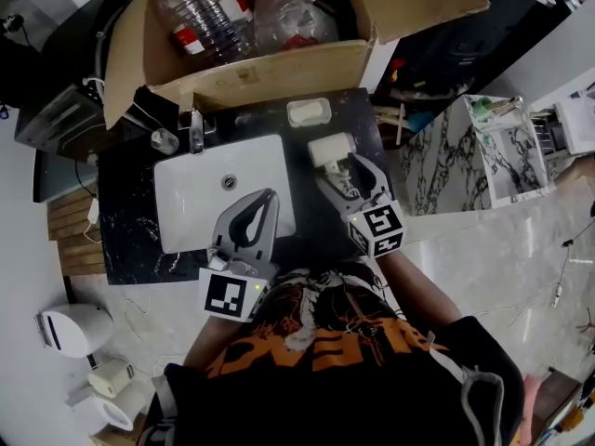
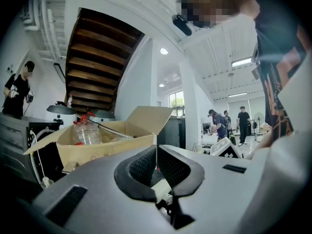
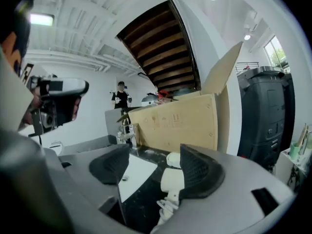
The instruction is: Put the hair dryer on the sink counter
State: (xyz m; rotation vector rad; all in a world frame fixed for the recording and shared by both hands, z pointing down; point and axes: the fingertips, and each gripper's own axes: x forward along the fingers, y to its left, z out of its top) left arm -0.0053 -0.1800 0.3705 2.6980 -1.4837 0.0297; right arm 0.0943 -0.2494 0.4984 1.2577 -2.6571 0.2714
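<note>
Dryer (image 1: 332, 150) on the counter (image 1: 130, 221) — right gripper (image 3: 153, 167) wide, holding nothing.
It lies just ahead, partly between the open jaws, untouched it seems; left gripper (image 2: 156, 150) closed, empty. Hard smooth plastic, likely light, head-heavy — take the handle, not the loose cord (image 3: 165, 209).

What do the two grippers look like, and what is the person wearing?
Both the left gripper and right gripper have grey plastic bodies with curved jaws lined in black textured pads. Each carries a white cube with black square markers and a small green light. The person wears a black shirt with orange print.
</note>
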